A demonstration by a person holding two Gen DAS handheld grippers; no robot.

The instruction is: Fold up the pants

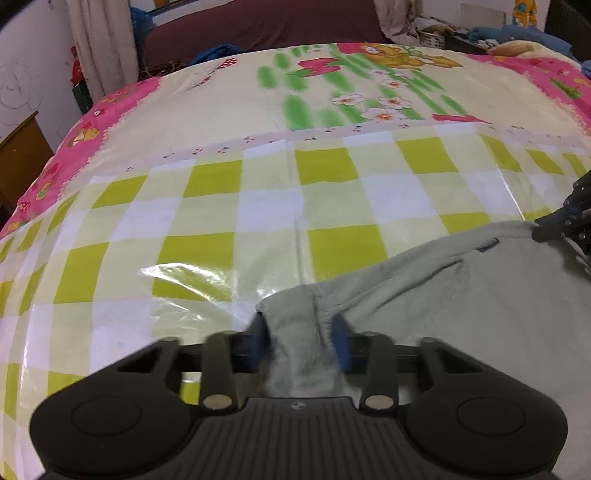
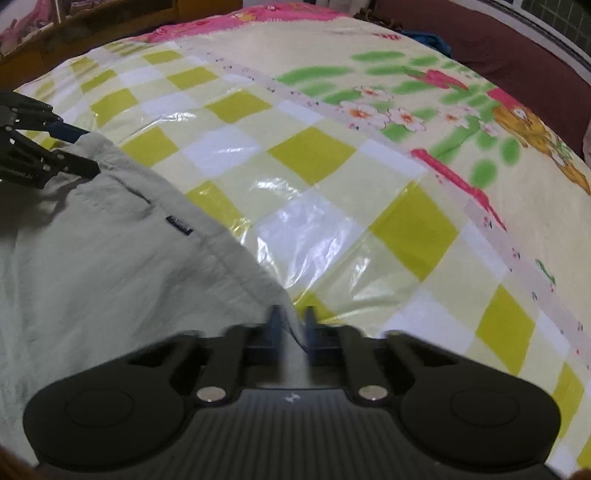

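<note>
The pants (image 1: 461,295), pale grey-green, lie on a bed under a glossy plastic cover (image 1: 229,221) printed with lime, cream and white checks. Farther off the print turns to green strokes, white flowers, strawberries and a yellow bear, with a pink border at the edge.

In the left wrist view the left tool (image 1: 301,338) is clamped on a bunched fold at the pants' near corner. Grey cloth fills the space between its two blue fingers (image 1: 341,343) and runs back toward the camera (the fingers are blurred). The rest of the garment spreads away to the right, where a small dark label (image 1: 487,244) sits near its far edge. At that far right corner the right tool (image 1: 546,230) shows as a dark tip touching the cloth.

In the right wrist view the right tool (image 2: 293,325) has its fingers nearly together on the thin edge of the pants (image 2: 110,266), a narrow strip of cloth pinched between them. The pants lie to the left of this tool, the bare cover (image 2: 332,206) to its right. The label (image 2: 180,225) lies near the garment's upper edge. At the far left corner the left tool (image 2: 79,151) grips the cloth.

Beyond the bed are a maroon sofa (image 1: 258,26), a pale curtain (image 1: 99,40) and some blue cloth (image 1: 517,35).
</note>
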